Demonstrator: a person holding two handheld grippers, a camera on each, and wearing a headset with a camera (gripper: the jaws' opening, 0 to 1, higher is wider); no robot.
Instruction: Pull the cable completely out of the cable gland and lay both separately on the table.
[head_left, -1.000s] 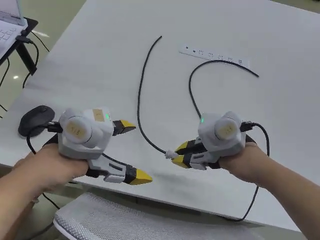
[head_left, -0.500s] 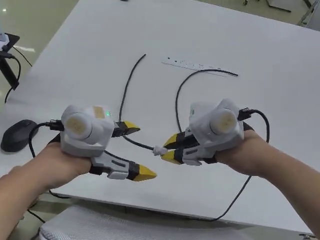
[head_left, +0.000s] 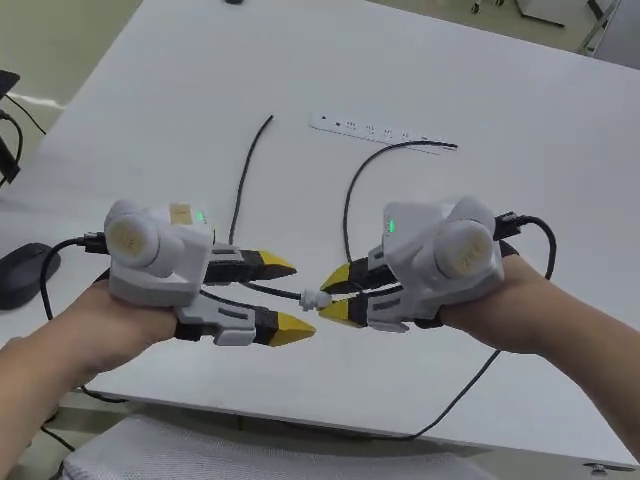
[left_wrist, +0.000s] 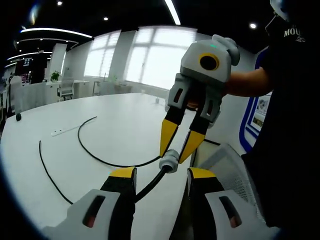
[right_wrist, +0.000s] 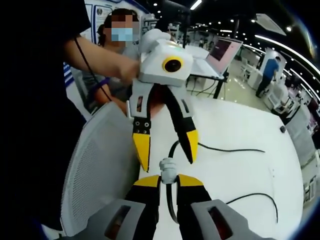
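Right gripper: fingers closed on the cable gland, the white fitting pinched right at their yellow tips. It is held above the near edge of the worktop, in the gap between the two grippers.

Left gripper: fingers open. They straddle the cable where it leaves the gland, without clamping it. Left gripper view: cable runs close along one finger, the other well apart from it.

Cable: from the gland it passes left through the open fingers, then curves away over the worktop to a free end far left of the power strip. Right gripper view: more cable runs back between the right fingers, so the cable looks still threaded through the gland.

The grippers face each other tip to tip. Likely reason: one anchors the fitting and the other takes the cable right beside it, for a straight pull with little slack. Neither part is laid down yet.
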